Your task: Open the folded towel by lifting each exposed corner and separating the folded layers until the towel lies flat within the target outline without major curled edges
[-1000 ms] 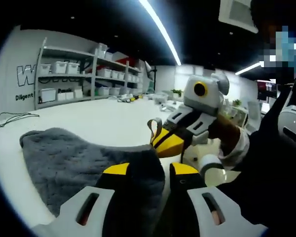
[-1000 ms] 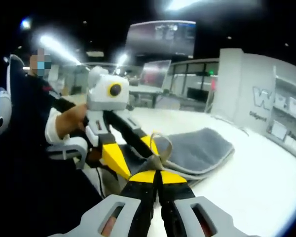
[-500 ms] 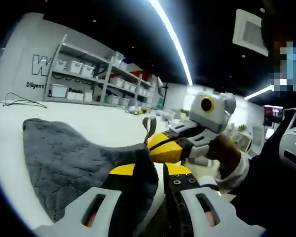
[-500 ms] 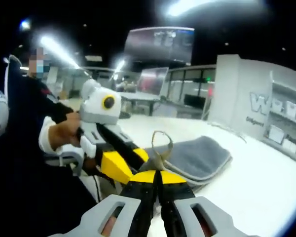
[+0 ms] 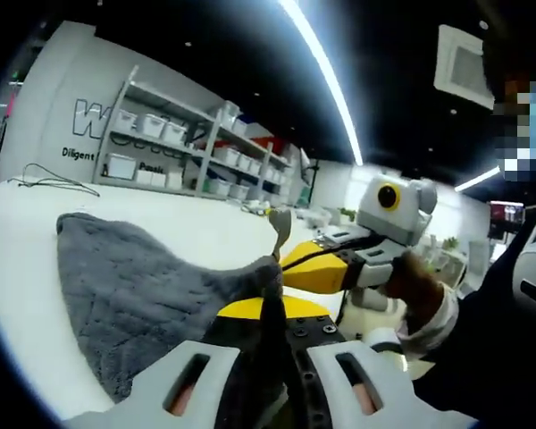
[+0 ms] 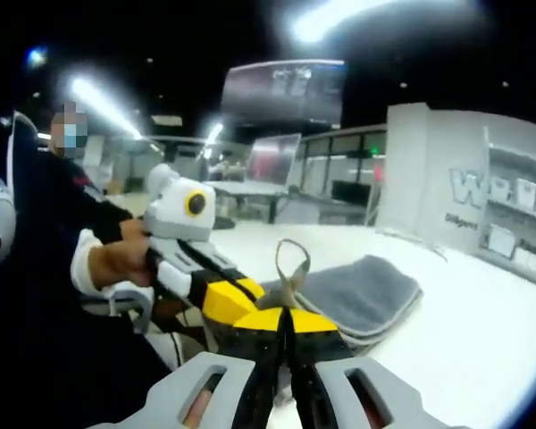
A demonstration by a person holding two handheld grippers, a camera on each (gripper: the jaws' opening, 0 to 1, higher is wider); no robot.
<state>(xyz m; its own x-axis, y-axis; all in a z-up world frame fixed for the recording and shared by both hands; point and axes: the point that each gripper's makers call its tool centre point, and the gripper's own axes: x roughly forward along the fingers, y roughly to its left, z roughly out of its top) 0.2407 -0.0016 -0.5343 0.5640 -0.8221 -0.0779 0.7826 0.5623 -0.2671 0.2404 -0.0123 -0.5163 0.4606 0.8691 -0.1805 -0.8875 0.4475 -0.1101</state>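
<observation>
In the left gripper view a black cable lies at the far left of the white table, with a shelf rack of white bins against the wall behind. The grey towel spreads across the table and rises to its near corner, which the left gripper has clamped between its yellow-tipped jaws. Just right of it the right gripper pinches the neighbouring edge beside the towel's hanging loop, a hand gripping its handle. In the right gripper view the left gripper enters from the left, the right gripper is closed on the towel edge under the loop, and the towel lies folded in layers beyond
</observation>
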